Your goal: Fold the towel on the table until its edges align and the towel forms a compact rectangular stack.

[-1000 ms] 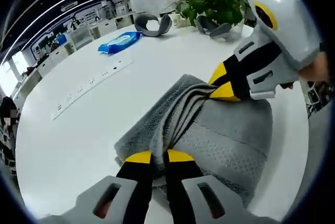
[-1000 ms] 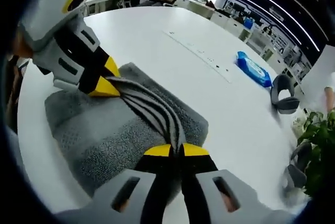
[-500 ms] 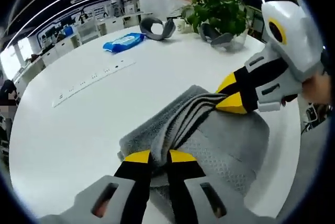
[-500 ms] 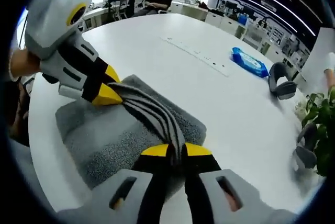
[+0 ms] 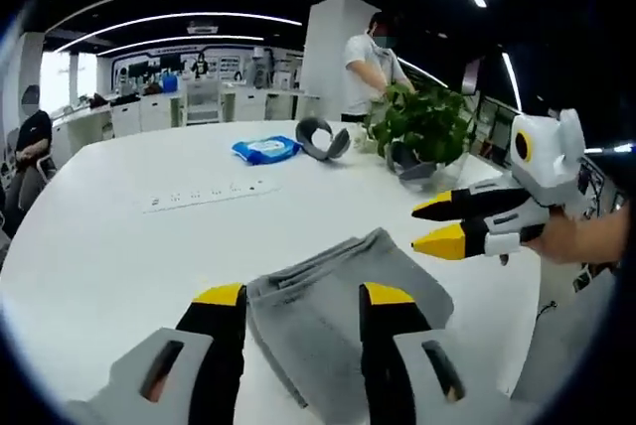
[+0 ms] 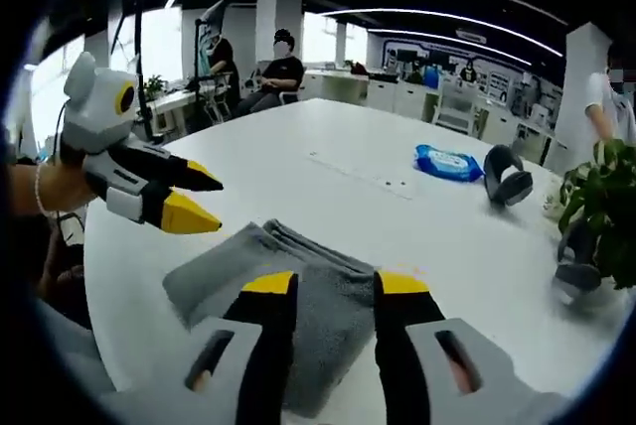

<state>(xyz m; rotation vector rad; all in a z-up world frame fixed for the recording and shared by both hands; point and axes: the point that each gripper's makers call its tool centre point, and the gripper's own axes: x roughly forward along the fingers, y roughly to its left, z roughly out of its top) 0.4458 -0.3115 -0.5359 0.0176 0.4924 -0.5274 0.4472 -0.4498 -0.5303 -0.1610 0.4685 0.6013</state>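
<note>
While both grippers are hovering above the white table, their fingers are standing spread apart and gripping nothing. Nearest in the left gripper view, the left gripper is pointing forward over the near end of the grey towel, which is lying folded and flat on the table between and just beyond its yellow-tipped fingers. Nearest in the right gripper view, the right gripper is sitting likewise over the towel, with its yellow fingertips wide of the cloth and clear of it. Further out in the left gripper view, the right gripper is coming in from the right, held in a person's hand, its fingers pointing leftward over the table beyond the towel and apart from it. Seen from the right gripper view, the left gripper is reaching in from the left, held in a hand, with its fingers parted and raised off the towel. Beyond the towel, a white power strip is lying on the table, then a blue packet and a grey neck pillow, with a potted plant near the far edge.
</note>
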